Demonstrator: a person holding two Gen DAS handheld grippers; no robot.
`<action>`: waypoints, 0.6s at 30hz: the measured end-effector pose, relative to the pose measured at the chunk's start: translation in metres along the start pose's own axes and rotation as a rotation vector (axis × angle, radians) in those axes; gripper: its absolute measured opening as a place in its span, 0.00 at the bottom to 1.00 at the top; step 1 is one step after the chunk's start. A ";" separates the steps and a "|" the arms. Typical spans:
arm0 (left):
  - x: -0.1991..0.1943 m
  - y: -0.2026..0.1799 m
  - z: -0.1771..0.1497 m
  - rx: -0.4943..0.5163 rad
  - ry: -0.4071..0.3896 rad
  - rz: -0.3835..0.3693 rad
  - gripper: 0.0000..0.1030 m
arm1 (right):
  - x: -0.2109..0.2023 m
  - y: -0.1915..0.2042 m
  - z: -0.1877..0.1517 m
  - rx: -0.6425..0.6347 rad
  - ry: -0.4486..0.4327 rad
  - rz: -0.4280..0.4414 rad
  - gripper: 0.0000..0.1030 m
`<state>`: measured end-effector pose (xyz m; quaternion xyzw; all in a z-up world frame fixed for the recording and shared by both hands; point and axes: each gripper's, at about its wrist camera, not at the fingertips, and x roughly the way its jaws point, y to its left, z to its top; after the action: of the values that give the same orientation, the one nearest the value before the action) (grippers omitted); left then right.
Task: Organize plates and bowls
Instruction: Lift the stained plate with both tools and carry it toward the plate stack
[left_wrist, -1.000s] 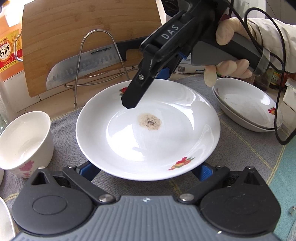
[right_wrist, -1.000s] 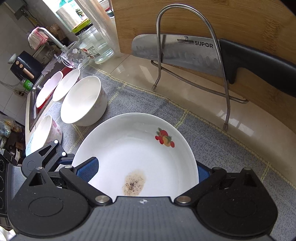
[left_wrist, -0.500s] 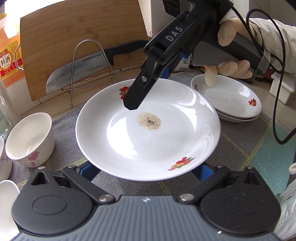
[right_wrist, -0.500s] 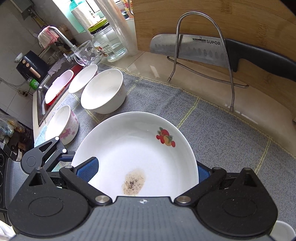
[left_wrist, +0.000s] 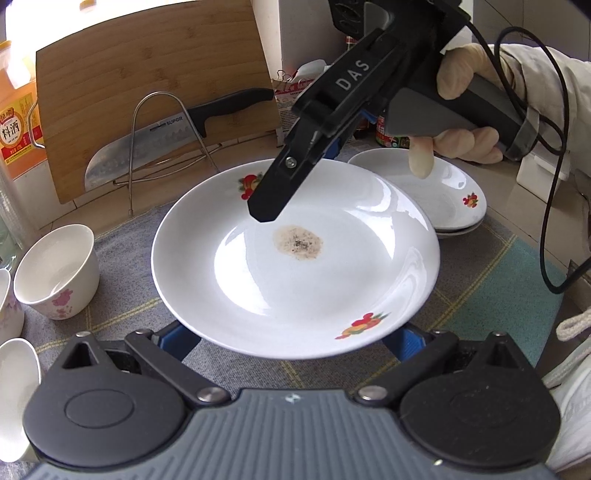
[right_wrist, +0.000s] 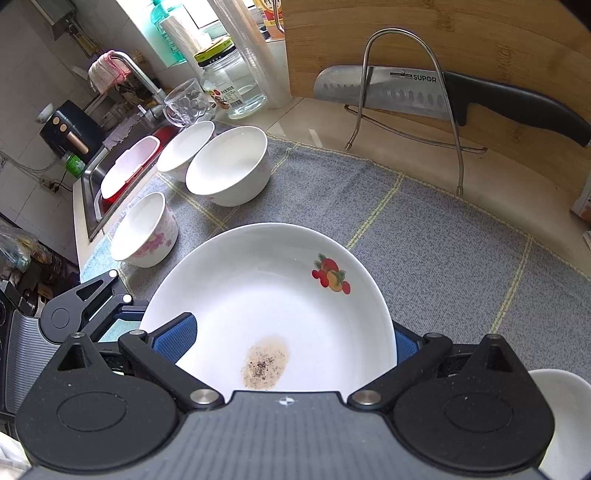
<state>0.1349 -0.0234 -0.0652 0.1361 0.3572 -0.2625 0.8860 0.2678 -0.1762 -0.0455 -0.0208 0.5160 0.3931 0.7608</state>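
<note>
My right gripper (left_wrist: 291, 184) clamps the plate (left_wrist: 295, 280) rim. My left gripper (left_wrist: 291, 334) sits under its near edge, fingers spread. Plate stack (left_wrist: 447, 195) beyond the right fingers.

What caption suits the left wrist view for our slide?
Both grippers, left and right, carry a stained plate above the grey mat.

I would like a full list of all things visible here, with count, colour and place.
plate: 1, white, fruit print, brown stain, held above the cloth
stacked plates: at least 2, white, right of it
bowls: 3, white, one floral, near the sink
knife: 1, steel, black handle, in the rack
rack: 1, metal wire, on the counter
cutting board: 1, wooden, behind the rack
cloth: 1, grey, on the counter
right gripper: black, jaws pinch the plate
left gripper: black, jaws under the plate's edge
</note>
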 end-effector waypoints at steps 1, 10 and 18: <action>-0.002 -0.002 0.000 0.002 0.000 -0.001 0.99 | -0.002 0.001 -0.003 0.001 -0.003 -0.001 1.00; -0.013 -0.024 0.002 0.027 -0.002 -0.024 0.99 | -0.021 0.002 -0.023 0.017 -0.025 -0.015 1.00; -0.012 -0.041 0.009 0.068 -0.002 -0.062 0.99 | -0.039 -0.006 -0.042 0.045 -0.047 -0.037 1.00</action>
<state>0.1099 -0.0565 -0.0523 0.1545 0.3514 -0.3020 0.8726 0.2334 -0.2209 -0.0363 -0.0040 0.5063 0.3674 0.7802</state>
